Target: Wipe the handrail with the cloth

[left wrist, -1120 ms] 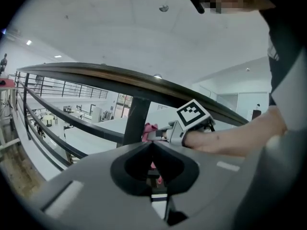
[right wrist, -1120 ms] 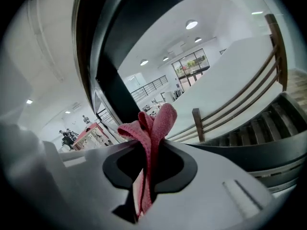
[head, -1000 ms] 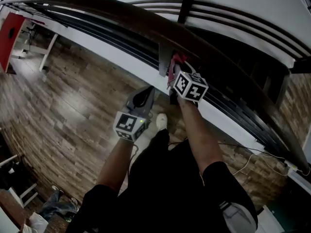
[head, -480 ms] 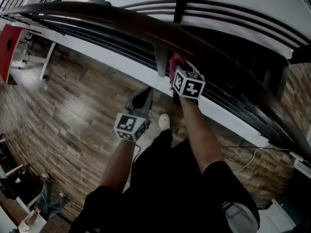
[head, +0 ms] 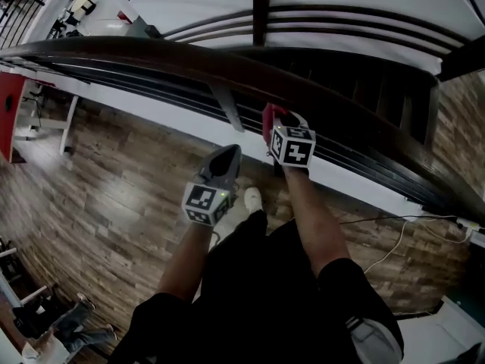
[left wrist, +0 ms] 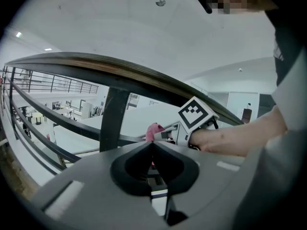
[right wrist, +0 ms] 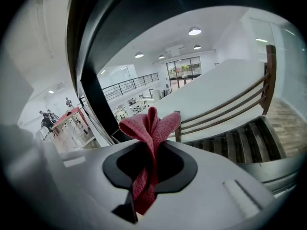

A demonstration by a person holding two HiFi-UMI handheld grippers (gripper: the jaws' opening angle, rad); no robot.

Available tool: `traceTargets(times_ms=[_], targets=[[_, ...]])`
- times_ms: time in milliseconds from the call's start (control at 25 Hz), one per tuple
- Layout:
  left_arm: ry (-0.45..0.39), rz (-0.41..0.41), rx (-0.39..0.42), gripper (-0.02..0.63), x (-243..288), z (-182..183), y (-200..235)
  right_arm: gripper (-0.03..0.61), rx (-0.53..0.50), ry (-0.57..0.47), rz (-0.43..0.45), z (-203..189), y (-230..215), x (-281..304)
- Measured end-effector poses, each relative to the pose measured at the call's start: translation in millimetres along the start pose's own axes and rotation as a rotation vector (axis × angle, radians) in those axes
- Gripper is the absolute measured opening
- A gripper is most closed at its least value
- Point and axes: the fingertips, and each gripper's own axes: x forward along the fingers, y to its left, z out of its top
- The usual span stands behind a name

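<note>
My right tongs (right wrist: 146, 162) pinch the cloth (right wrist: 149, 126) by the handrail (head: 227, 63); left tongs (left wrist: 153, 150) closed, empty; cloth-rail contact unclear.

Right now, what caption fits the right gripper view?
Right gripper shut on a red cloth, by the dark handrail.

Our right claw (head: 274, 120) is up at the near side of the handrail (head: 174, 51), which runs across from the far left to the lower right. The cloth (right wrist: 149, 128) sits between that claw's jaws and pokes out ahead of them, just below the rail. A post (head: 227, 106) under the rail stands just left of the cloth. Our left claw (head: 226, 154) hangs left of the right one and nearer to us, apart from the rail, over the floor (head: 98, 173). Stairs (head: 371, 89) lie beyond the rail
</note>
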Motion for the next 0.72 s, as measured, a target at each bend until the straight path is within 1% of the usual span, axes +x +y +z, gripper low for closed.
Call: traceTargets(times_ms=[160,240,520,720], targets=[[0.018,-0.04,0.022,0.0,18,-2,-20,0.052,-0.088,0.008,-0.029,-5,-20,-14],[0.027,-0.056,0.031,0.0,26,-3,-30,0.052,-0.105,0.01,-0.041,-8,-31,-22],[0.047,-0.084,0.048,0.0,46,-9,-65,0.052,-0.071,0.017,-0.065,-17,-70,-44],[0.055,-0.064,0.068,0.0,60,-6,-91,0.052,-0.037,0.029,-0.059,-32,-96,-61]])
